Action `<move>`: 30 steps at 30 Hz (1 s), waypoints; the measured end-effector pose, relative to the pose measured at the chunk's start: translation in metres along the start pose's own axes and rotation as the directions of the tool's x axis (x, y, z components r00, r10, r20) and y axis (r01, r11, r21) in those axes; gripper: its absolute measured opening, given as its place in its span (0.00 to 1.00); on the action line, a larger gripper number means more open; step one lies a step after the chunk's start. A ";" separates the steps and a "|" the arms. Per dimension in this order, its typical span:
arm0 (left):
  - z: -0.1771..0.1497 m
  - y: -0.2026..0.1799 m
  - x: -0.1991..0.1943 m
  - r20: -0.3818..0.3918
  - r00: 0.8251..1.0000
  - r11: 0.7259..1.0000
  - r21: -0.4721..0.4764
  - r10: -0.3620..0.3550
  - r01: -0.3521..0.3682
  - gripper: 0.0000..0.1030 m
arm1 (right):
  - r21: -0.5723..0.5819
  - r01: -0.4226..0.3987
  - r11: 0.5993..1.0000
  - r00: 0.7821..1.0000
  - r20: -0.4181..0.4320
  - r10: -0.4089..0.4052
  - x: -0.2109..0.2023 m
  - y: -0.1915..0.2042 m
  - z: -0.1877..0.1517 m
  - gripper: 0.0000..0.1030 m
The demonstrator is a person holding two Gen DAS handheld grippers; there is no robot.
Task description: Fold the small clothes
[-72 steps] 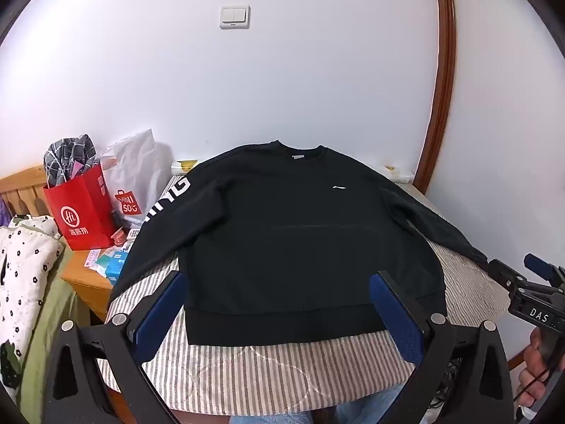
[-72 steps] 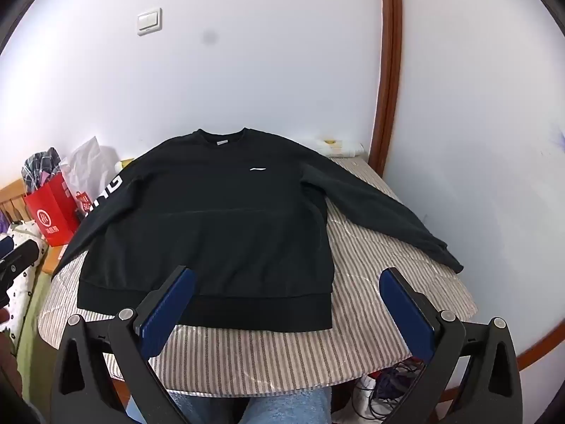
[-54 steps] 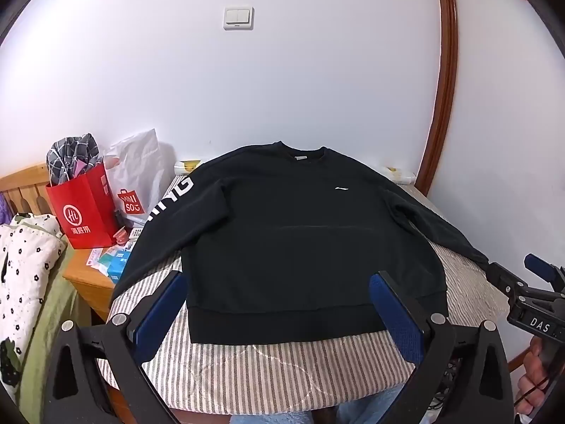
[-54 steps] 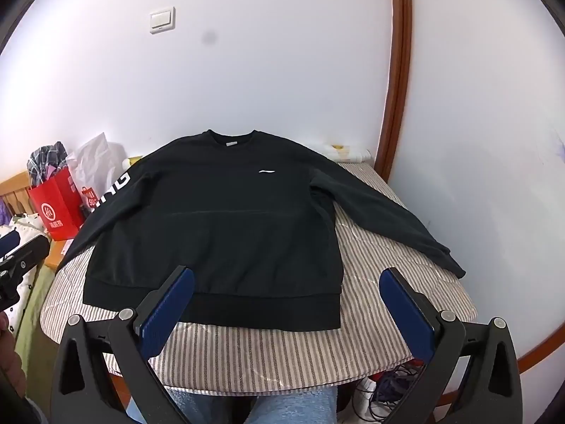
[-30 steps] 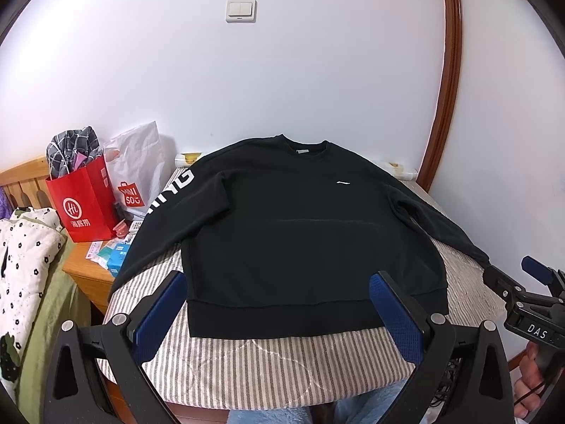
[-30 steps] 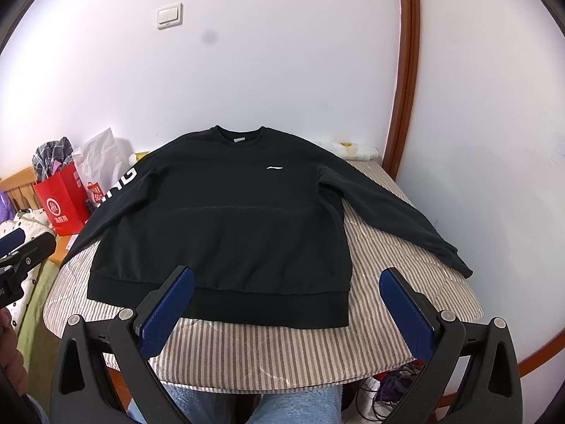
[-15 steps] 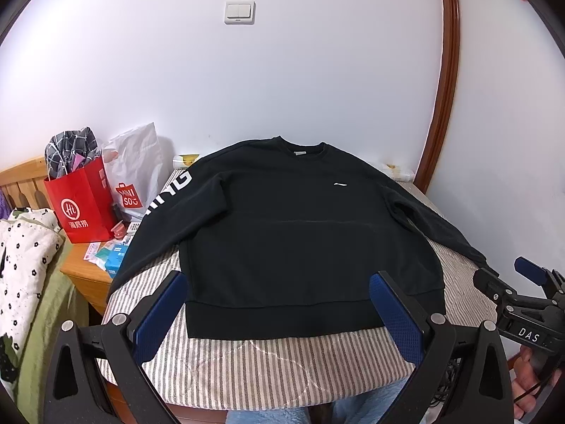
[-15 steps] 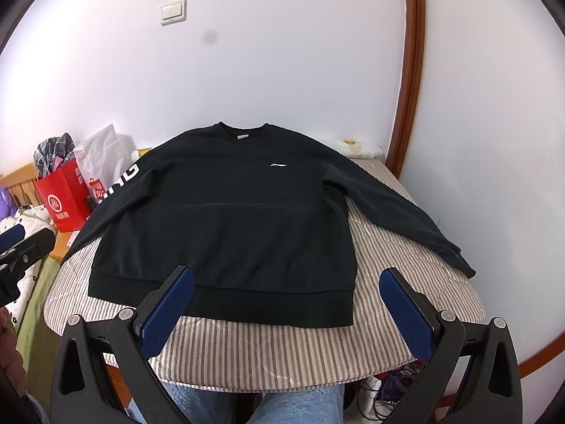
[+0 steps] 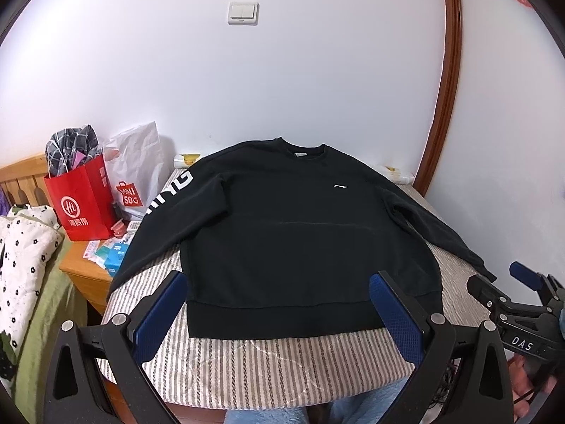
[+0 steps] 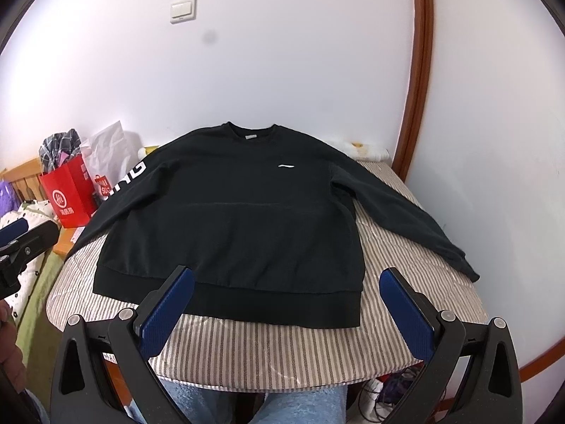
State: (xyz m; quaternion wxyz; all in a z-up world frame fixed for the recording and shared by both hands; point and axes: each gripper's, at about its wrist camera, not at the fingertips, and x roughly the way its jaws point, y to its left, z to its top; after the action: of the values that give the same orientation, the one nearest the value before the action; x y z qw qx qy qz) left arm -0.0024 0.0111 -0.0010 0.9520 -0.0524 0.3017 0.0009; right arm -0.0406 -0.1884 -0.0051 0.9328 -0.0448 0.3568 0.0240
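A black sweatshirt [image 9: 282, 233] [image 10: 243, 219] lies flat, front up, on a striped round table [image 9: 268, 364] [image 10: 282, 353], both sleeves spread out. White letters run down its left sleeve [image 9: 169, 194]. Its right sleeve [image 10: 406, 219] reaches toward the table's right edge. My left gripper [image 9: 279, 304] hovers open above the hem, nothing between its blue pads. My right gripper [image 10: 286, 300] also stands open, over the hem's right part. Each gripper shows at the edge of the other's view: the right gripper [image 9: 501, 286], the left gripper [image 10: 21, 233].
A red paper bag [image 9: 83, 205] and a white plastic bag [image 9: 137, 176] stand on a wooden nightstand [image 9: 84, 272] left of the table. A dotted quilt [image 9: 21, 247] lies further left. White wall and a brown door frame [image 9: 441, 81] stand behind. The person's blue-clad knees [image 10: 289, 406] sit below the table edge.
Both grippers drifted slightly, the views shifting a little over the sweatshirt. The right gripper crept leftward in the left wrist view. The sweatshirt has not moved.
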 end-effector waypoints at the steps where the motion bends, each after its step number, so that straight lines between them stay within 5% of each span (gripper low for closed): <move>1: 0.000 0.001 0.000 0.002 1.000 1.000 -0.002 -0.001 0.001 1.00 | -0.003 -0.004 1.000 1.000 0.001 0.004 0.000 0.000 0.000 1.00; 30: -0.004 0.003 0.025 -0.018 0.999 0.999 -0.022 -0.032 0.032 1.00 | -0.029 -0.023 0.999 0.999 -0.023 0.023 0.023 0.010 -0.001 1.00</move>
State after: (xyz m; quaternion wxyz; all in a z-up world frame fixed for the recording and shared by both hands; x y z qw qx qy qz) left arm 0.0152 0.0128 -0.0187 0.9484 -0.0673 0.3097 -0.0115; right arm -0.0250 -0.1781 -0.0221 0.9277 -0.0544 0.3673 0.0394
